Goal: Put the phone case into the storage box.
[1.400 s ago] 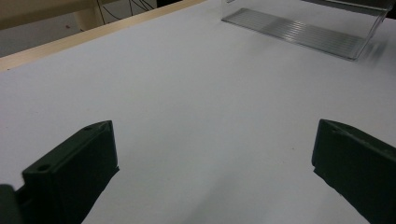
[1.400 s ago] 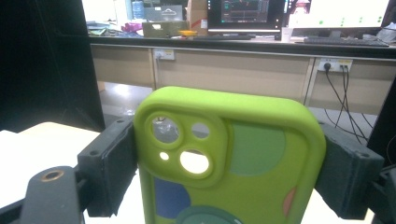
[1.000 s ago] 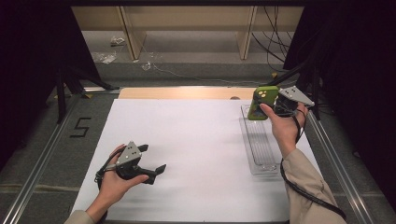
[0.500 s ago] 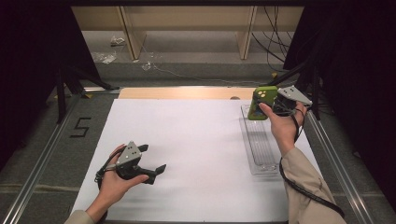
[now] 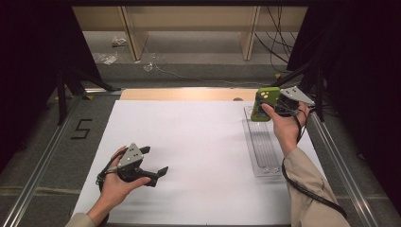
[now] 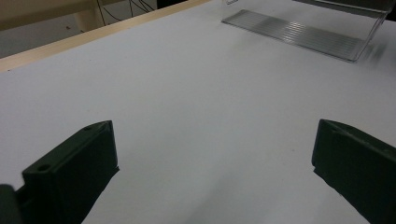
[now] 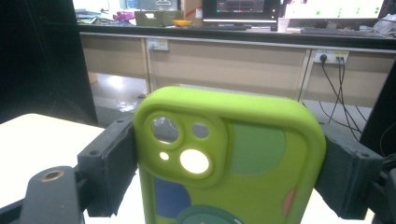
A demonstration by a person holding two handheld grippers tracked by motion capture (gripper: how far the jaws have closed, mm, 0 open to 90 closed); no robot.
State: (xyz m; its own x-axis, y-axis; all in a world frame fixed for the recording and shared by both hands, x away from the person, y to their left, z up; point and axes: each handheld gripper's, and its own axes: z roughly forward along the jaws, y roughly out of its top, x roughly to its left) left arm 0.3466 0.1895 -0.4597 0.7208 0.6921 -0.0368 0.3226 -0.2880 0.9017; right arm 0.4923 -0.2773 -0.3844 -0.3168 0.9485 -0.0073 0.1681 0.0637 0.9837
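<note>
The right gripper (image 5: 272, 105) is held above the far right part of the desk (image 5: 198, 142), over the far end of a clear ribbed plastic tray (image 5: 263, 146). Its jaws clamp the two long edges of a lime-green phone case (image 7: 233, 158), which stands upright with its camera cut-outs toward the top; coloured round patches mark its back, and no brand or lettering can be read on it. The left gripper (image 5: 149, 163) rests low over the near left of the white sheet, jaws spread wide with nothing between them. A black "5" (image 5: 81, 128) is marked on the grey floor left of the desk.
</note>
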